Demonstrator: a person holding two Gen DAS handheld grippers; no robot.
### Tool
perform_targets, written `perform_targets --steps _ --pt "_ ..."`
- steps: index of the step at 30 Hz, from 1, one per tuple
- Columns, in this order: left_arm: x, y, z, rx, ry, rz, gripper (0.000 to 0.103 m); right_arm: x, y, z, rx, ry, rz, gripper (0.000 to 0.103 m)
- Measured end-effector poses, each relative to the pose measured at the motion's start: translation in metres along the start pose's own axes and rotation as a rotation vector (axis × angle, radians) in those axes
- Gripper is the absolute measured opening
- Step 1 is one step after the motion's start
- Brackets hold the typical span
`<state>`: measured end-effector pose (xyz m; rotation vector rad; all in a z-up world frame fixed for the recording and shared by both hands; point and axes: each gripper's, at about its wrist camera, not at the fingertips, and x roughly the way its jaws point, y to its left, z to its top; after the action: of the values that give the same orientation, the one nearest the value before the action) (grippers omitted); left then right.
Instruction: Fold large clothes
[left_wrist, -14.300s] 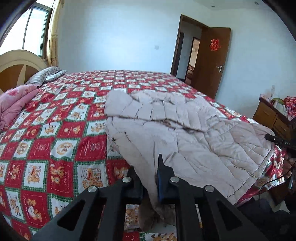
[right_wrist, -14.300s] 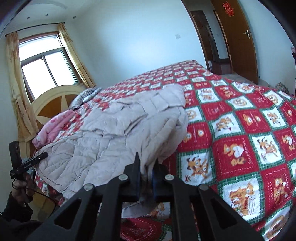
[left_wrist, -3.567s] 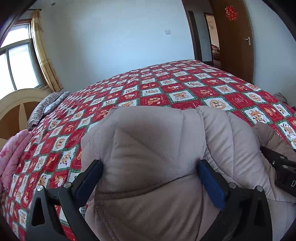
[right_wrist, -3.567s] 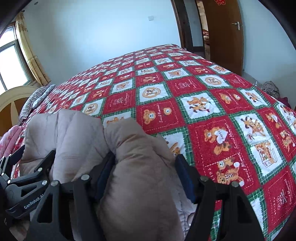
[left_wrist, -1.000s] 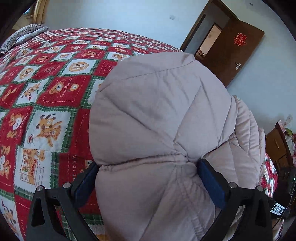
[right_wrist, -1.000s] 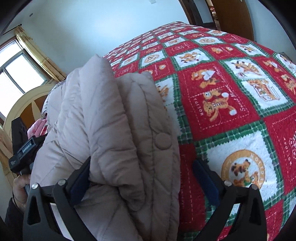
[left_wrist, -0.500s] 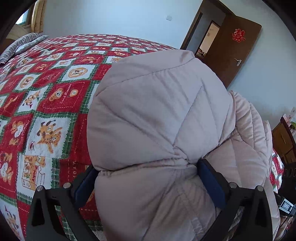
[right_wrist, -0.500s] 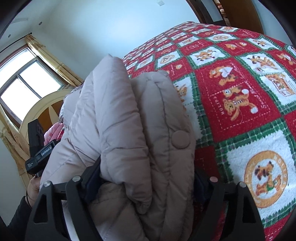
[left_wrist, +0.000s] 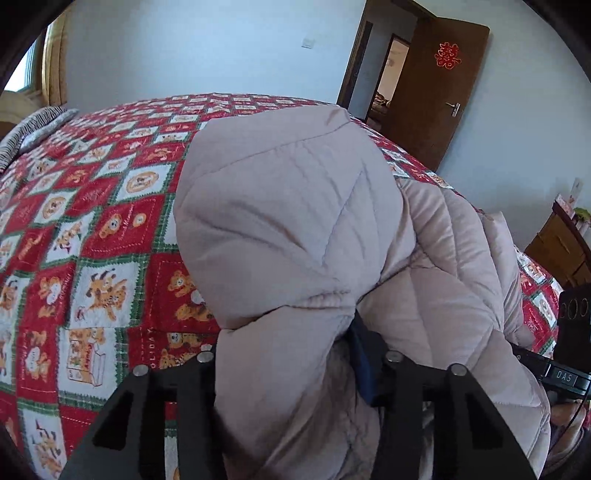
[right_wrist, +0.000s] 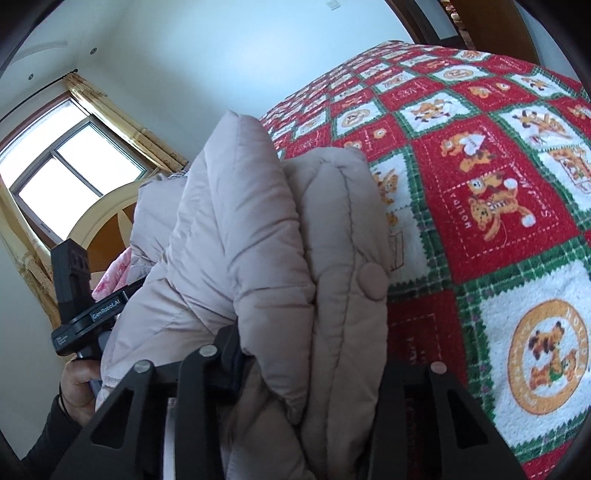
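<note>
Left gripper (left_wrist: 286, 354), right gripper (right_wrist: 312, 354) closing

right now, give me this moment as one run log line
phase: gripping folded coat | left tool: closing, puffer coat between jaws | right tool: closing, coat between jaws | surface: patchwork quilt

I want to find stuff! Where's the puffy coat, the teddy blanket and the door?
puffy coat (left_wrist: 288, 206): left wrist view, its bulging quilted top.
teddy blanket (right_wrist: 491, 206): right wrist view, a red bear square.
door (left_wrist: 439, 107): left wrist view, brown panel.
</note>
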<state>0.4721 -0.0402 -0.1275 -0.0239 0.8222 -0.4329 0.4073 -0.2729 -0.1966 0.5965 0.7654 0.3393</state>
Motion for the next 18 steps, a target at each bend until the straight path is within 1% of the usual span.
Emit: perform_targets --steps 3,6,9,11,18 --pt "-0.017 -0.007 -0.003 0.031 -0.027 0.036 0.038 -0.002 0.011 0.0 -0.017 -0.011 -0.04 0.034" --pt "-0.032 -0.009 -0.008 0.035 -0.054 0.051 0.035 -0.005 0.022 -0.002 -0.047 -0.017 -0.077 0.032" --pt "-0.043 -0.012 -0.013 0.066 -0.08 0.083 0.034 -0.004 0.029 -0.003 -0.066 -0.016 -0.09 0.031" --pt "-0.045 -0.011 -0.013 0.075 -0.085 0.091 0.033 -0.003 0.031 -0.004 -0.07 -0.018 -0.093 0.031" --pt "-0.061 -0.007 -0.016 0.064 -0.11 0.102 0.031 -0.003 0.043 -0.008 -0.123 -0.023 -0.122 0.029"
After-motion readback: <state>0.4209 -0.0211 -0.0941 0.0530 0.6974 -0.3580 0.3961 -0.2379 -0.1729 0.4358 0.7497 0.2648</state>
